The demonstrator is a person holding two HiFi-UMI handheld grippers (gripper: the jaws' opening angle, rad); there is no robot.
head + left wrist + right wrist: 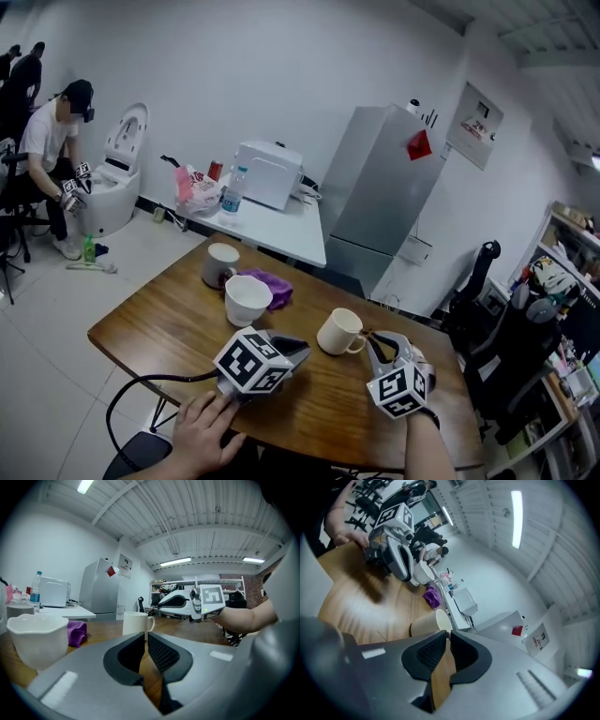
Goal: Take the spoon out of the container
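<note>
On the wooden table [159, 328] stand a grey mug [221, 264], a white bowl [247, 299] and a cream mug [339, 332]. No spoon shows in any view, and the insides of the vessels are hidden. My left gripper [300, 350] lies low near the front edge, just right of the bowl [37, 634]. Its jaws are shut and empty, and they aim at the cream mug [137, 623]. My right gripper [384, 345] sits right of that mug [429, 623], also shut and empty. Each gripper view shows the other gripper: the right one [192, 603] and the left one [396, 550].
A purple cloth [269, 285] lies behind the bowl. Beyond it, a white side table [281, 230] carries a white box, a bottle [232, 191] and bags. A grey fridge [375, 187] stands behind. A seated person is at far left, black chairs at right, and a cable loops off the table's front.
</note>
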